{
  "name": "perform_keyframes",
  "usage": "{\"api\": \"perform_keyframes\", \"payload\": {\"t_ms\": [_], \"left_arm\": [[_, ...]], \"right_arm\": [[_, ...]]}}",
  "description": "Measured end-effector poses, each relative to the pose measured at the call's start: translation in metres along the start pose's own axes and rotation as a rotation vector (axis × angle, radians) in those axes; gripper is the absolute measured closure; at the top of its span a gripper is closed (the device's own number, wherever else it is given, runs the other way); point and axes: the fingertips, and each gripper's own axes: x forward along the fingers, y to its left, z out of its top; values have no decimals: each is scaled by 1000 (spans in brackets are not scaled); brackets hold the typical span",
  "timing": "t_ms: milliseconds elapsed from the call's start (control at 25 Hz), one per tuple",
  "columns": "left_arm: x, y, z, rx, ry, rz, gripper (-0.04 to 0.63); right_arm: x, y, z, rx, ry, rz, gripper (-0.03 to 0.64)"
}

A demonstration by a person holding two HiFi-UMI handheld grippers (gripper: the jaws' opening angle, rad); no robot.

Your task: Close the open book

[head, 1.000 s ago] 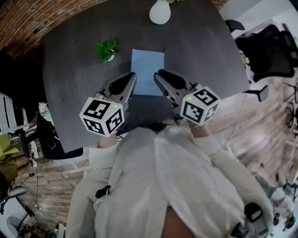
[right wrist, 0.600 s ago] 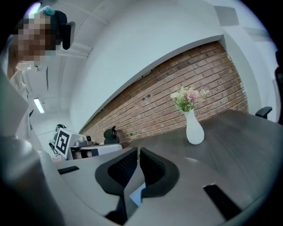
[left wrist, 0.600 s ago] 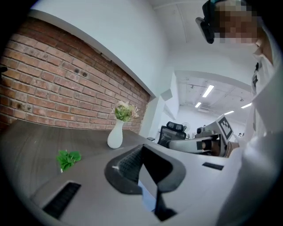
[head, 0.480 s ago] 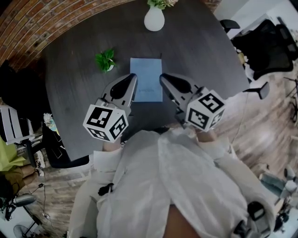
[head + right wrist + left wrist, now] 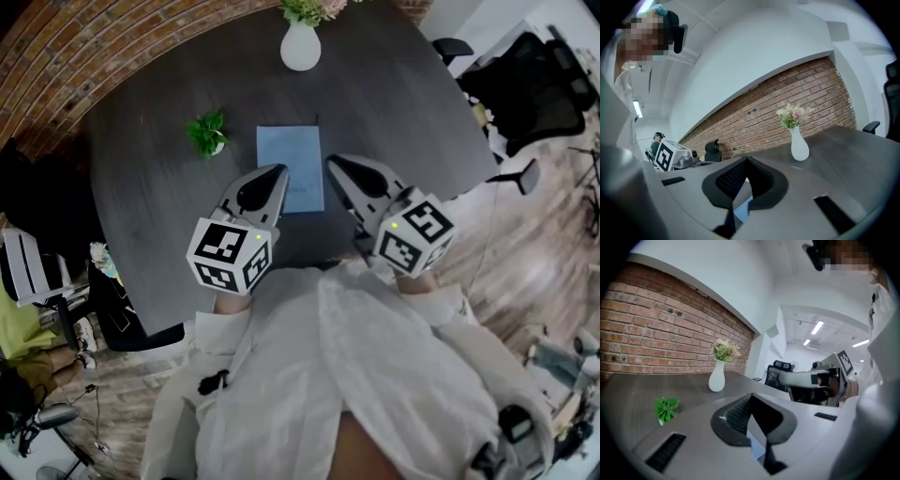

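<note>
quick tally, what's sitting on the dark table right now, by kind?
light blue rectangular book, closed: 1
white bulb-shaped vase with flowers: 1
small green leafy plant: 1
Total: 3

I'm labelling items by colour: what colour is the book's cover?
Light blue, plain. The book shows best in the head view.

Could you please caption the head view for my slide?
Left gripper and right gripper, both shut and empty, flank the closed blue book on the dark table.
</note>
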Motion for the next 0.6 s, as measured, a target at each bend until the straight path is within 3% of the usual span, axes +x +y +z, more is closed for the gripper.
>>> {"api": "perform_keyframes", "payload": {"t_ms": [600], "left_arm": [[3, -11, -12, 12, 44, -1, 591]], "right_arm": [[-9, -2, -17, -15, 19, -44, 612]]}}
